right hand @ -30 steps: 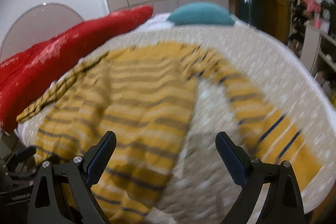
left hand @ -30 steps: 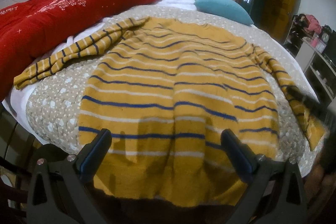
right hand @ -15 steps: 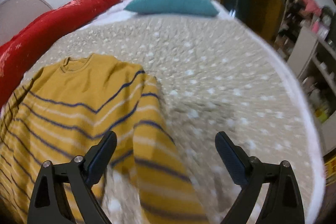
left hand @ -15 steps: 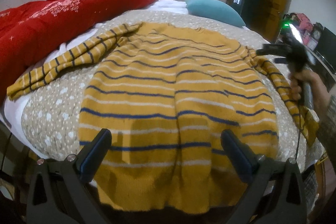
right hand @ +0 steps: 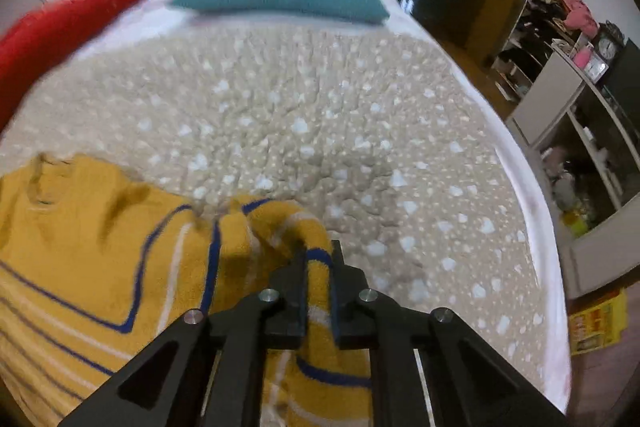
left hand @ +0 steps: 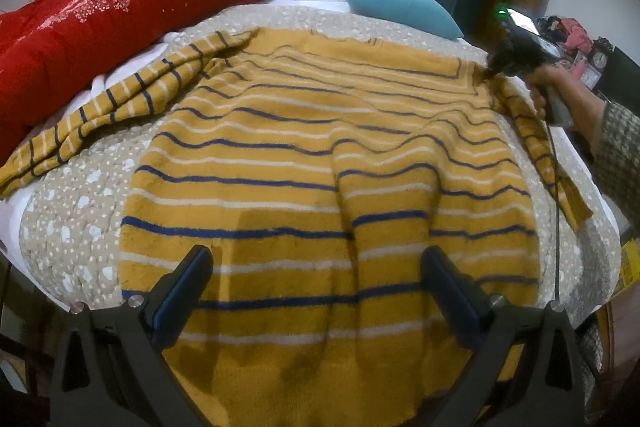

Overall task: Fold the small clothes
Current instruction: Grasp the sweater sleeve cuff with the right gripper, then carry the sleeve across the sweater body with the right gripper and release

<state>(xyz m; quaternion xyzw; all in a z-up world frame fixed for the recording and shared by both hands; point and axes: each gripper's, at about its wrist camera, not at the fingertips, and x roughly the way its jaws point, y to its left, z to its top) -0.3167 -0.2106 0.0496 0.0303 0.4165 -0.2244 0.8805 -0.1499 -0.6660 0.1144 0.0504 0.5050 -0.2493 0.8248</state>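
Observation:
A mustard-yellow sweater with blue and white stripes lies flat, spread on the bed, hem toward me. Its left sleeve stretches to the left; its right sleeve runs down the right edge. My left gripper is open and empty, hovering over the hem. My right gripper is shut on the sweater at the right shoulder, where the sleeve begins; it also shows in the left wrist view at the far right shoulder.
The bed has a beige dotted cover. A red quilt lies along the left side and a teal pillow at the head. Shelves with clutter stand right of the bed.
My right gripper moved forward to the sweater's right shoulder and closed on the fabric there. My left gripper stayed open over the hem, shifting slightly.

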